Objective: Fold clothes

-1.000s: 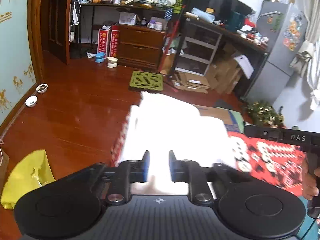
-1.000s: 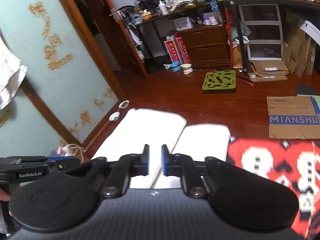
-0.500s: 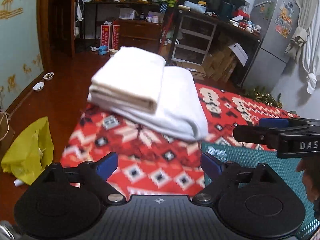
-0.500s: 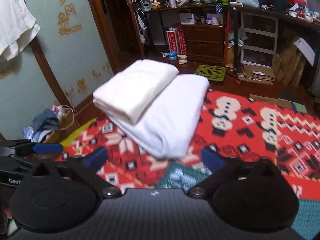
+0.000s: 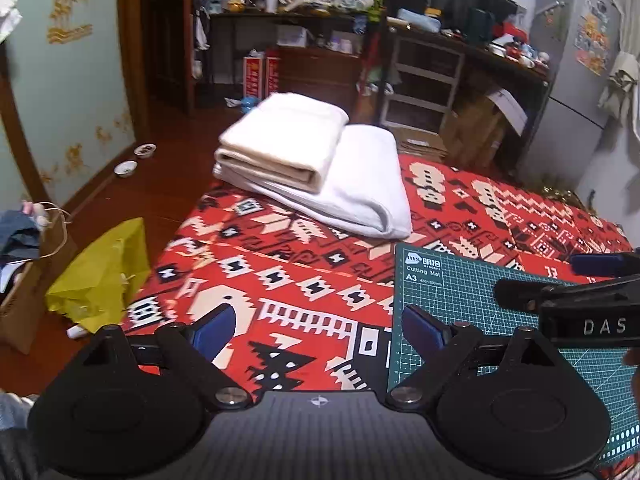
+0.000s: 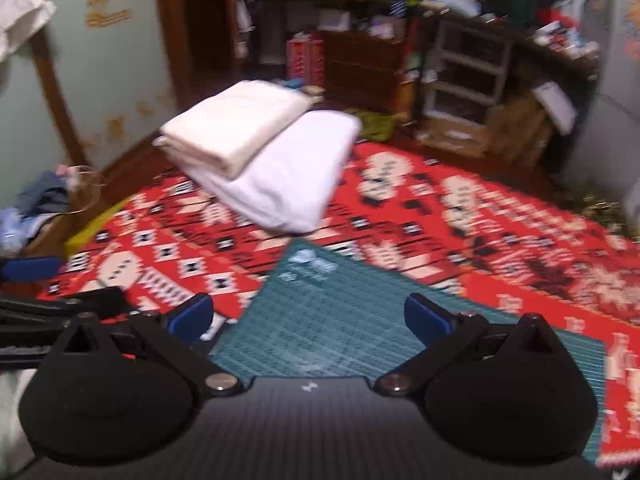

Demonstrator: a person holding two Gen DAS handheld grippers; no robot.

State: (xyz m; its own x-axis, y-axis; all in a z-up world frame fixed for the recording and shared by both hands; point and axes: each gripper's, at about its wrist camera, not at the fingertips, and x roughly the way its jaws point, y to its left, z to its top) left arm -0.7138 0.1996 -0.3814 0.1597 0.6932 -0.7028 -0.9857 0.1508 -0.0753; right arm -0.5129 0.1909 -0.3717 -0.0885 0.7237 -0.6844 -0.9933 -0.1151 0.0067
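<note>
Item: two folded cloths stacked at the far left corner of the table, both claws empty.

I read my left gripper (image 5: 318,328) and right gripper (image 6: 308,318) as spread wide, pinching nothing, well back from the stack. The cream folded cloth (image 5: 282,140) is thick and layered with soft square edges; it sits on the white folded cloth (image 5: 360,184), which is smoother with a rounded fold. Both rest on the red patterned table cover (image 5: 280,280), near its edge. Risk, as I judge it: a nudge could slide the stack off the corner, or topple the offset cream piece. The green cutting mat (image 5: 460,292) is flat and gridded.
</note>
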